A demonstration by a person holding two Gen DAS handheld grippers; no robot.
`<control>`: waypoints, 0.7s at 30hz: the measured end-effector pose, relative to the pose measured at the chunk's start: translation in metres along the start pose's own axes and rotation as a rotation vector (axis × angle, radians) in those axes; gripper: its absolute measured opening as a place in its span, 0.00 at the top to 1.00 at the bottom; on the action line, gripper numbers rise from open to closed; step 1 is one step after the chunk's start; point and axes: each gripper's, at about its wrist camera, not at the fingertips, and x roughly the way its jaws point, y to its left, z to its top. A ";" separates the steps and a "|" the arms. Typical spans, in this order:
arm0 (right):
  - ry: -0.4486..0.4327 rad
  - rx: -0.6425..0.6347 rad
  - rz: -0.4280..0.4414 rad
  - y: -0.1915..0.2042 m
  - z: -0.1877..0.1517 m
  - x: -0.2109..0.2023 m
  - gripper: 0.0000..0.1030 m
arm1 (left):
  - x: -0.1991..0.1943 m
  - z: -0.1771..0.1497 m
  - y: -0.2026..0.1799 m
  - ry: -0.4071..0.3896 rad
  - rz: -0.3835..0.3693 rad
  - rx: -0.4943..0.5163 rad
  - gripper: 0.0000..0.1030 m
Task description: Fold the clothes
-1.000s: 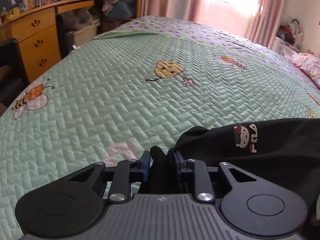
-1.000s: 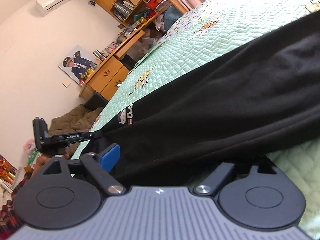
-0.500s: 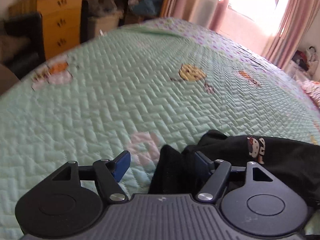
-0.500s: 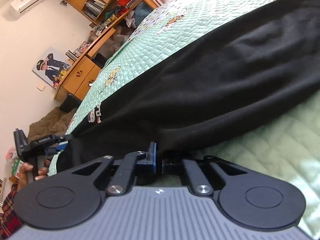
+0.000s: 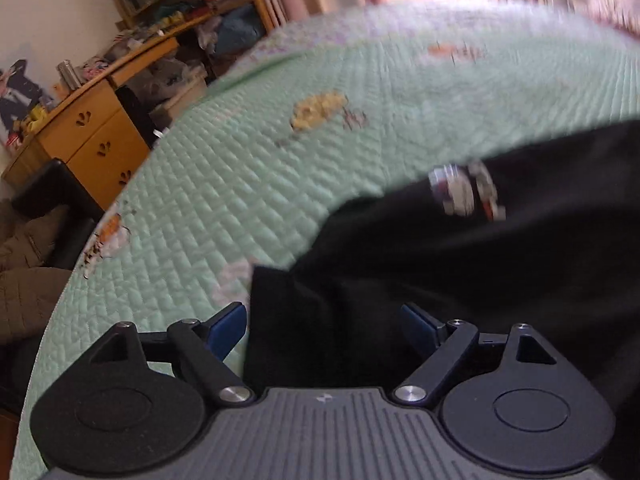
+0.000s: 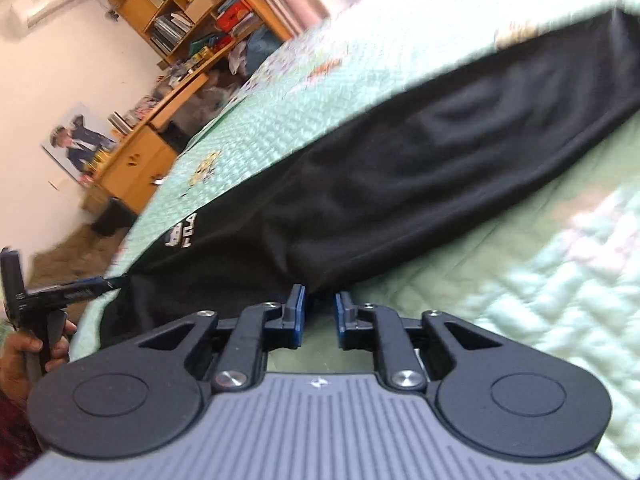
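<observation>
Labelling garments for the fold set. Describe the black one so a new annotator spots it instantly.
Start at the mint-green quilted bedspread that covers the bed. Across it lies a long black garment, stretched out diagonally in the right wrist view. It is the only dark item on the quilt, and a small white cartoon logo with lettering sits near its end by the left gripper.

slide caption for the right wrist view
Right tool, partly open, at the edge of black trousers laid along a green quilt.

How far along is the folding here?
Barely started. The black trousers lie stretched across the green quilt, no fold visible. The left tool has just opened, fabric loose between its pads; the right tool has just opened slightly at the hem. All folds remain.
</observation>
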 end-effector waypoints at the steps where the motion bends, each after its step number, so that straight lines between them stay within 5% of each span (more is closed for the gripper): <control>1: -0.036 -0.057 -0.006 0.009 0.001 -0.007 0.77 | 0.004 -0.002 -0.004 0.008 0.010 0.006 0.17; 3: -0.081 -0.153 0.042 0.029 0.006 -0.012 0.68 | 0.007 -0.006 -0.009 0.004 0.030 0.013 0.15; 5: -0.081 -0.250 0.115 0.052 0.012 -0.003 0.46 | 0.008 -0.005 -0.008 0.012 0.032 0.007 0.14; 7: -0.036 -0.307 0.180 0.069 0.016 0.019 0.40 | 0.009 -0.004 -0.006 0.019 0.032 -0.002 0.11; 10: 0.057 -0.336 0.268 0.083 0.025 0.060 0.40 | 0.012 -0.005 -0.003 0.021 0.030 -0.014 0.07; 14: 0.204 -0.264 0.204 0.064 0.036 0.115 0.42 | 0.014 -0.006 -0.001 0.021 0.023 -0.029 0.04; 16: 0.188 -0.204 0.211 0.040 0.046 0.122 0.54 | 0.014 -0.007 -0.001 0.018 0.029 -0.024 0.02; 21: 0.027 0.019 0.034 -0.014 0.066 0.090 0.52 | 0.017 -0.005 -0.001 0.021 0.034 -0.027 0.00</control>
